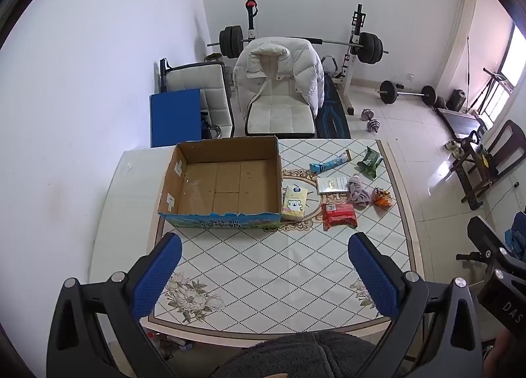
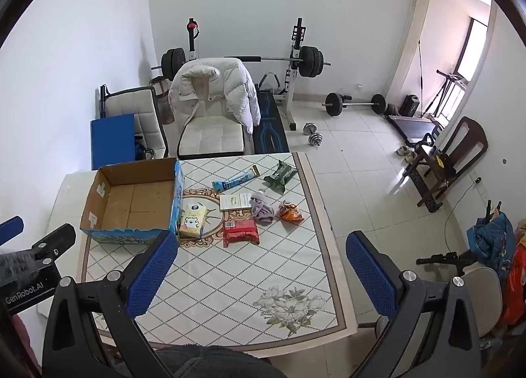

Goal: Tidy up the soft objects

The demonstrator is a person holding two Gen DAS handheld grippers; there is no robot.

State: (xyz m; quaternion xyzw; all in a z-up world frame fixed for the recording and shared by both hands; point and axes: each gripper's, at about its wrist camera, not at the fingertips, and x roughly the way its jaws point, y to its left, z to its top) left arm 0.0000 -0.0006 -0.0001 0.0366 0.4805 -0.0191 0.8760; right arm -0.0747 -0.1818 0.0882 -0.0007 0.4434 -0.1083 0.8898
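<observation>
both grippers, the left gripper and right gripper, are hovering wide open and empty over the table's near edge, so the right one should be dropping squarely over the red packet lying beside the empty cardboard box.

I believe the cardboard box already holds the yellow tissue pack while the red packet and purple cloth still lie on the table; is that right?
Not quite: the cardboard box is empty. The yellow tissue pack lies on the table just outside the box's right wall, as the left wrist view shows. The red packet and purple cloth do still lie on the table.
</observation>
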